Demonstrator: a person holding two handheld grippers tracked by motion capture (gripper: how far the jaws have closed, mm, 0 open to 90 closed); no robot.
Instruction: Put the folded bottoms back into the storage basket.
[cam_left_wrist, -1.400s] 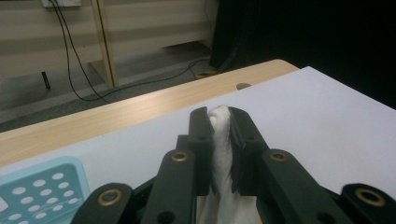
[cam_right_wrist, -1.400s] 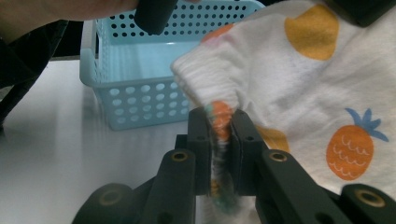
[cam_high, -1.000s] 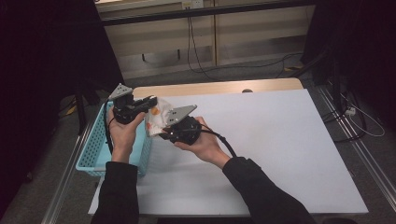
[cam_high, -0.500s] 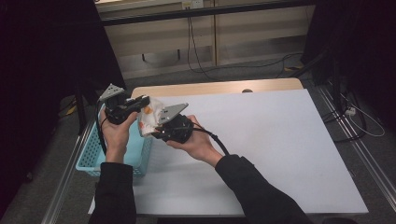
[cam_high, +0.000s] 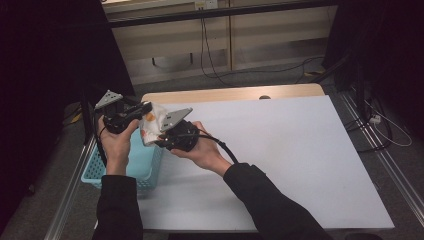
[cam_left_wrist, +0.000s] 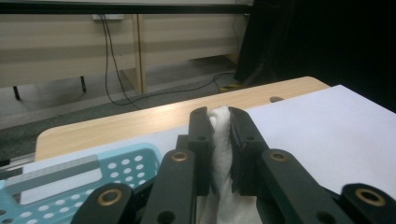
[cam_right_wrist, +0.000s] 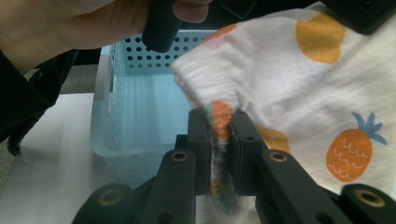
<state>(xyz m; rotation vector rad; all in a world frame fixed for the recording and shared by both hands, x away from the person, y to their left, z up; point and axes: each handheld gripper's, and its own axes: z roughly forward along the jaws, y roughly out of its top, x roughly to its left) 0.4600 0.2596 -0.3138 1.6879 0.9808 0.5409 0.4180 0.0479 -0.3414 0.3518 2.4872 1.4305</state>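
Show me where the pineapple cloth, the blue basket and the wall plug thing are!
cloth (cam_right_wrist: 327, 88): right gripper view, white part between the fruit prints.
basket (cam_right_wrist: 154, 60): right gripper view, its holed back wall.
wall socket (cam_left_wrist: 108, 17): left gripper view, its white front.

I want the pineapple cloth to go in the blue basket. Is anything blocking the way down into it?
Nothing visible blocks it. The cloth is pinched by both the left gripper and the right gripper, hanging above the blue basket, whose visible inside looks bare.

Black gripper (cam_left_wrist: 219, 135) clamped on white cloth (cam_left_wrist: 220, 158), above light blue basket (cam_left_wrist: 70, 182) and white table (cam_left_wrist: 327, 135).
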